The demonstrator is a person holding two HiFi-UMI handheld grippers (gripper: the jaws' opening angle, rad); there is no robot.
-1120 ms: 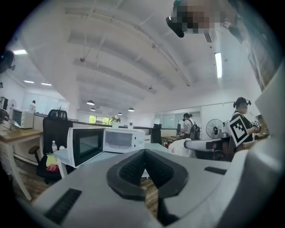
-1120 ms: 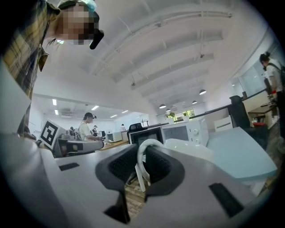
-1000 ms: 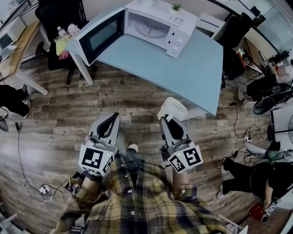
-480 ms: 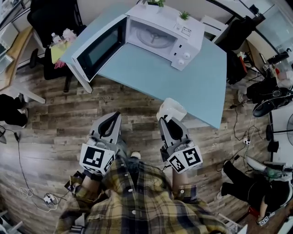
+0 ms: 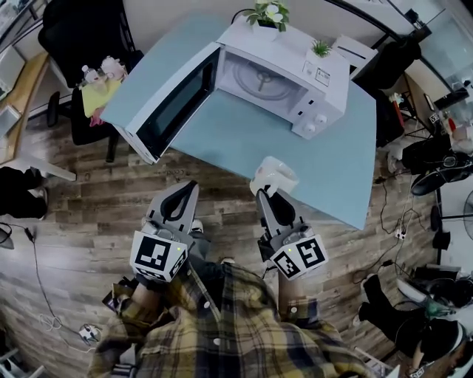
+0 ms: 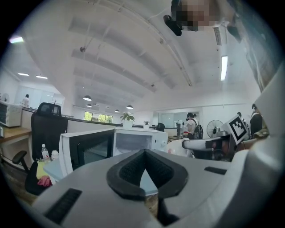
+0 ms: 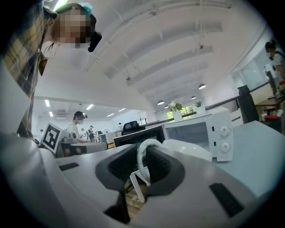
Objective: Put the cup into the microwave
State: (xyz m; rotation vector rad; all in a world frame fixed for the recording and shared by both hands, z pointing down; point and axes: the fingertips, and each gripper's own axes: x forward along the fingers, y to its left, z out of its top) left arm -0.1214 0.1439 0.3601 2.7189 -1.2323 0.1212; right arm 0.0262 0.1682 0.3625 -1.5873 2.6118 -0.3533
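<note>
Well, our right gripper (image 5: 266, 195) pinches the cup (image 5: 275, 176) by its handle, over the table's (image 5: 244, 144) near edge. Bare tabletop lies between it and the microwave (image 5: 325, 100) at the far edge, whose door (image 5: 176, 107) stands wide open over the left corner. Our left gripper (image 5: 186, 190) is closed and empty, off the table.

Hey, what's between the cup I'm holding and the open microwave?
Only bare blue tabletop lies between the cup and the microwave; the head view shows it.

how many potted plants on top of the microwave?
2. The larger plant sits at the back of the microwave top, door side; the smaller plant sits toward the knob side. None look hidden.
</note>
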